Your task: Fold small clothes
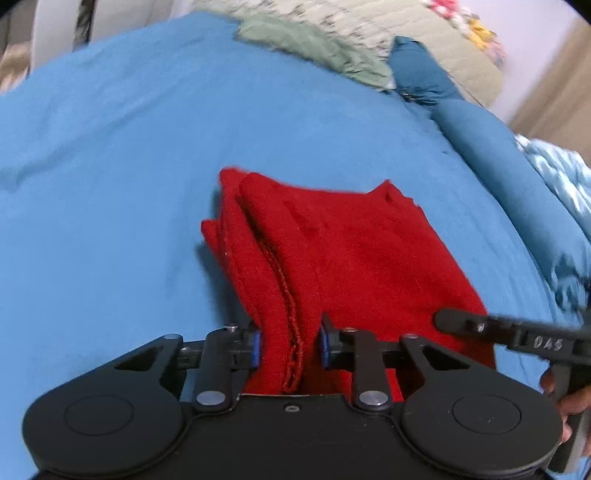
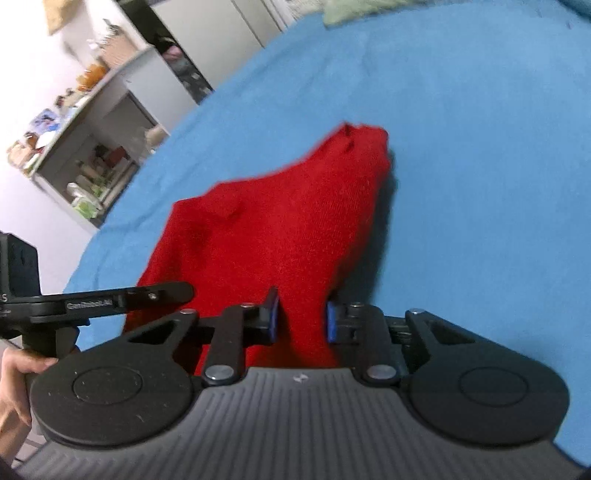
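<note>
A red knit garment (image 1: 332, 251) lies partly folded on the blue bed sheet (image 1: 110, 184). My left gripper (image 1: 290, 345) is shut on the garment's near left edge, where a stitched hem runs between the blue pads. My right gripper (image 2: 303, 319) is shut on the near right edge of the same red garment (image 2: 280, 229). The near edge is lifted off the sheet; the far end still rests on it. The right gripper also shows at the right of the left wrist view (image 1: 491, 328), and the left gripper at the left of the right wrist view (image 2: 110, 299).
A green garment (image 1: 314, 48) and a quilted blanket (image 1: 424, 33) lie at the far end of the bed. A teal pillow (image 1: 480, 140) runs along the right side. A shelf unit with clutter (image 2: 85, 147) stands beyond the bed's left edge.
</note>
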{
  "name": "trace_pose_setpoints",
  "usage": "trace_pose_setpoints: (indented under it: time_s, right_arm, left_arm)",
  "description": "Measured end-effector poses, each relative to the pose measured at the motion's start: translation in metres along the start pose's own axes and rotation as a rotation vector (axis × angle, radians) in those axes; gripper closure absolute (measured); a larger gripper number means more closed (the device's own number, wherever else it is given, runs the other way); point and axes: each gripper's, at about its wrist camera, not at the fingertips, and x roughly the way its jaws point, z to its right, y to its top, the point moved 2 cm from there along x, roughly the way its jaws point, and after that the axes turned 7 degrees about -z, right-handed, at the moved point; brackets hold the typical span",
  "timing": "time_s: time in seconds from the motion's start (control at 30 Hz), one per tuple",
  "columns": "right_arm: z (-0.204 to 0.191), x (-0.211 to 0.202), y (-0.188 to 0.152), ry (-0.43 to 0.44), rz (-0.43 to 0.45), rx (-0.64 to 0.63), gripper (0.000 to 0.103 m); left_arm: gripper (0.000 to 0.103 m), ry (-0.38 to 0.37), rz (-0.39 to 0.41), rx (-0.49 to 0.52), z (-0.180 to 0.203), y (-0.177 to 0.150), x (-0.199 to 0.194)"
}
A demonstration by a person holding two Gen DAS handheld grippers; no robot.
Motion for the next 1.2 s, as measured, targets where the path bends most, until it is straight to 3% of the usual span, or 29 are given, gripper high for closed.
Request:
trace_pose_setpoints:
  time_s: [0.2, 0.3, 0.43, 0.53, 0.6, 0.67, 0.7, 0.73, 0.77, 0.8, 0.83, 0.97, 1.2]
  right_arm:
    - [-0.015, -0.094, -0.029, -0.029, 0.046, -0.121, 0.065]
    - [-0.009, -0.144, -0.064, -0.078, 0.057, -0.138, 0.063]
    - [0.011, -0.182, -0.127, -0.179, 0.051, -0.114, 0.062]
    - [0.031, -0.181, -0.167, -0.194, 0.021, -0.06, 0.062]
    - [0.047, -0.172, -0.19, -0.237, -0.001, -0.034, 0.059]
    - [0.056, -0.171, -0.202, -0.224, 0.029, -0.008, 0.053]
    - [0.058, -0.175, -0.205, -0.222, 0.05, 0.011, 0.041]
    - [0.057, -0.179, -0.205, -0.227, 0.057, 0.022, 0.026]
    - [0.056, -0.185, -0.203, -0.235, 0.075, 0.02, 0.019]
    - [0.053, -0.192, -0.201, -0.247, 0.107, 0.011, 0.008]
    - [0.051, -0.196, -0.199, -0.26, 0.131, 0.003, 0.004]
    - [0.063, -0.193, -0.19, -0.339, 0.137, 0.029, 0.004]
    - [0.097, -0.16, -0.197, -0.399, 0.081, 0.069, 0.0]
  left_arm:
    - [0.073, -0.056, 0.043, 0.131, 0.075, -0.035, -0.048]
    - [0.072, -0.135, 0.045, 0.14, 0.108, -0.072, -0.062]
    - [0.072, -0.162, 0.005, 0.11, 0.137, -0.124, -0.046]
    - [0.072, -0.092, -0.02, 0.134, 0.154, -0.156, -0.022]
    - [0.068, -0.008, 0.006, 0.175, 0.162, -0.169, -0.014]
    - [0.056, 0.013, 0.029, 0.166, 0.166, -0.173, -0.018]
    - [0.05, 0.02, 0.038, 0.155, 0.165, -0.172, -0.022]
    - [0.038, 0.019, 0.055, 0.146, 0.165, -0.173, -0.027]
    - [0.026, 0.02, 0.079, 0.137, 0.161, -0.174, -0.032]
    - [0.021, 0.034, 0.103, 0.132, 0.159, -0.172, -0.036]
    - [0.018, 0.056, 0.123, 0.13, 0.16, -0.17, -0.038]
    - [0.017, 0.165, 0.121, 0.129, 0.148, -0.164, -0.025]
    - [0.014, 0.186, 0.083, 0.113, 0.13, -0.17, 0.006]
